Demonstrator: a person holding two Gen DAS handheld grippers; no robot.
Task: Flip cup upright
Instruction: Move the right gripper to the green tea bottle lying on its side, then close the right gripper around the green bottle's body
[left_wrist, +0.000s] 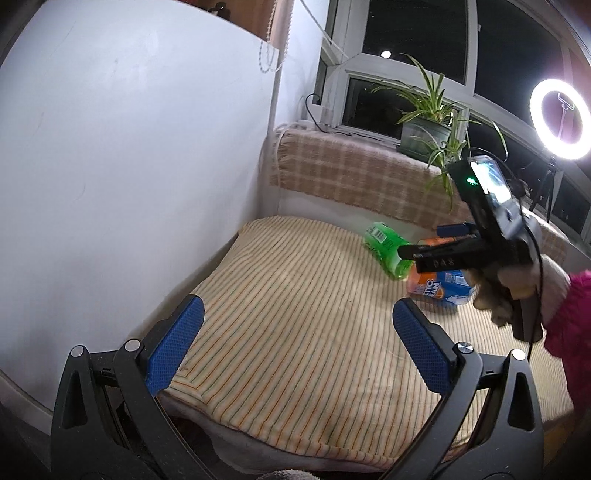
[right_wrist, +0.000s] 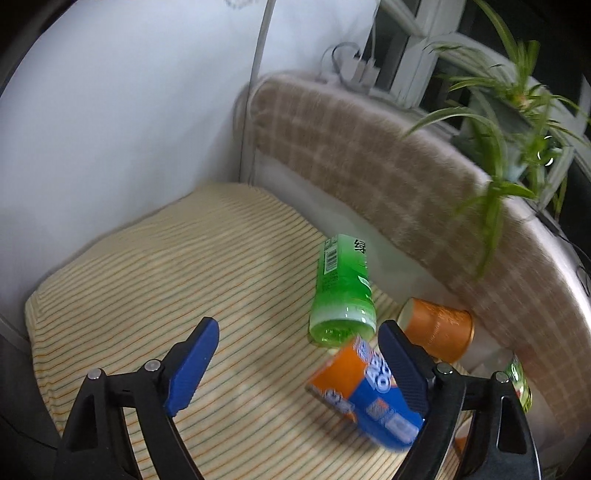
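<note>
- The cup (right_wrist: 437, 329) is an orange paper one lying on its side at the far right of the striped cloth (right_wrist: 184, 280), near the foot of the plaid blanket (right_wrist: 369, 147).
- Its long axis runs roughly left to right in the right wrist view. The pale end at the left faces the green bottle, the wider end points right toward the blanket; which end is the mouth I cannot tell for sure.
- In the left wrist view only a sliver of the cup (left_wrist: 437, 242) shows above the right gripper's fingers.
- The right gripper (right_wrist: 299, 365) is spread wide, its jaws well apart and gripping nothing.
- Its right finger (right_wrist: 402, 365) sits just in front of the cup, overlapping its left end in the picture; whether they touch I cannot tell.
- An orange-and-blue pack (right_wrist: 369, 395) lies between the jaws, close against the right finger, blurred.
- A green bottle (right_wrist: 341, 291) lies on its side just left of the cup, its base toward the camera, its long axis running away toward the blanket.
- The left gripper (left_wrist: 295, 354) is also wide open and empty, hovering over the near part of the cloth, well apart from the cup.
- From the left wrist view the right gripper (left_wrist: 424, 254) is held by a gloved hand (left_wrist: 524, 291), its fingers reaching over the bottle (left_wrist: 386, 251) and the pack (left_wrist: 443, 288).
- A plant (left_wrist: 428, 125) stands on the sill behind, a ring light (left_wrist: 559, 118) at the right.
</note>
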